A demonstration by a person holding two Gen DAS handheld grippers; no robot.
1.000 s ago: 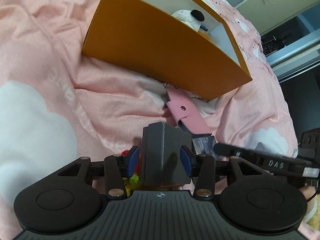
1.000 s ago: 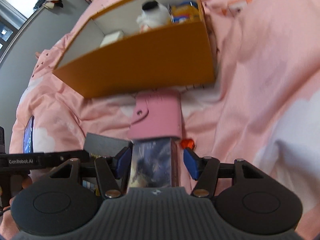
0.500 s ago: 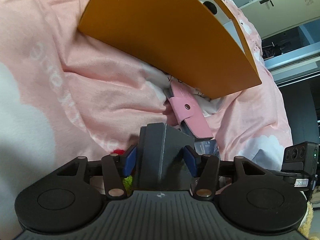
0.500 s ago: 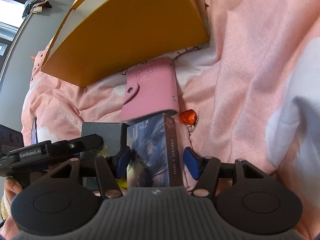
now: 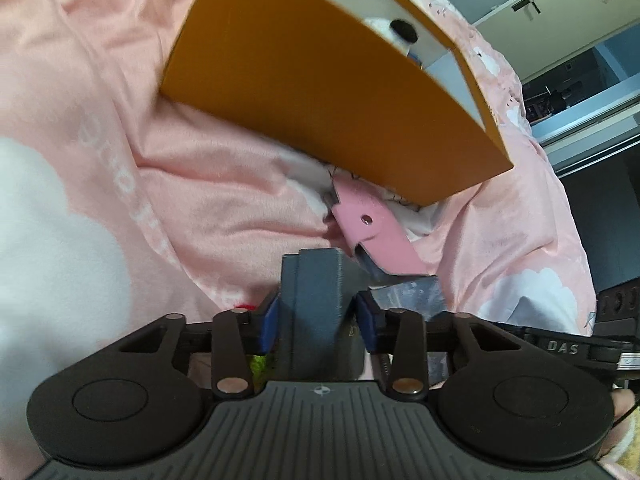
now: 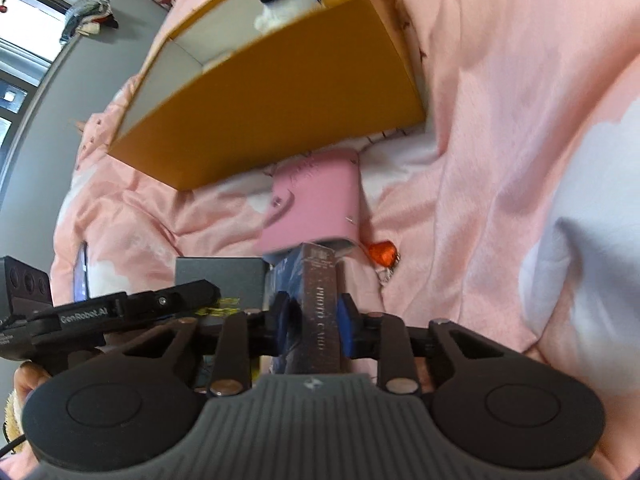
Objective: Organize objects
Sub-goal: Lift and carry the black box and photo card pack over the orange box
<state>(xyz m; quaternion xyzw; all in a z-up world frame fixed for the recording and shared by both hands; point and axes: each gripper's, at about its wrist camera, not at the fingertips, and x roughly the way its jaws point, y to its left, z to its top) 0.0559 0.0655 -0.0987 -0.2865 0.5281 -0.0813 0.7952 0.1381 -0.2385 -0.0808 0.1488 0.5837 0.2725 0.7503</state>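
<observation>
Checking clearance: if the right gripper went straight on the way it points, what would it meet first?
Probably the flat pink snap-button wallet, right ahead of the right gripper and the dark card box it grips. The open orange cardboard box lies beyond. Depth is unclear.

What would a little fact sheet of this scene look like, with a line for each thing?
surface: pink bedding with white clouds
container: orange box, open, a plush toy inside
left hand-held gripper: jaws just closed onto a grey box
right hand-held gripper: jaws just closed onto a dark card pack
lying loose: pink wallet before the orange box; orange charm beside the wallet
</observation>
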